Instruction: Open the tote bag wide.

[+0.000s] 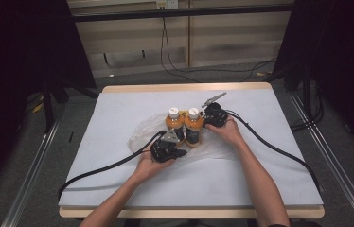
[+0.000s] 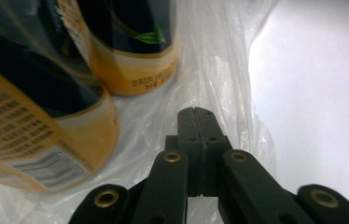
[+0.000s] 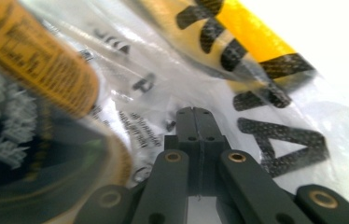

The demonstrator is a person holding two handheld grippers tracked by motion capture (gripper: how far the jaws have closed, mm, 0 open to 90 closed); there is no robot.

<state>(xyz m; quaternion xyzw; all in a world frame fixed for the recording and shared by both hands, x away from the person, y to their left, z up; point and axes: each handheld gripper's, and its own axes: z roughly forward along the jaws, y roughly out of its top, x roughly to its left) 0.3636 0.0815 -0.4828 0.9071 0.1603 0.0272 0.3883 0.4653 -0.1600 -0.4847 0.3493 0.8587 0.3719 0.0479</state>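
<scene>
A clear plastic bag lay spread on the white table, under and around two upright orange drink bottles that stood touching between the two tools, apparently so its edges could be drawn up around them. The left gripper, just right of the bottles in its own view, had its jaws pressed together on a fold of film, and the right gripper was likewise closed on film beside them.

bottle label: barcode, print unreadable | plastic bag: black lettering illegible

Jaws closed on clear plastic bag, orange-labelled bottle left.
</scene>
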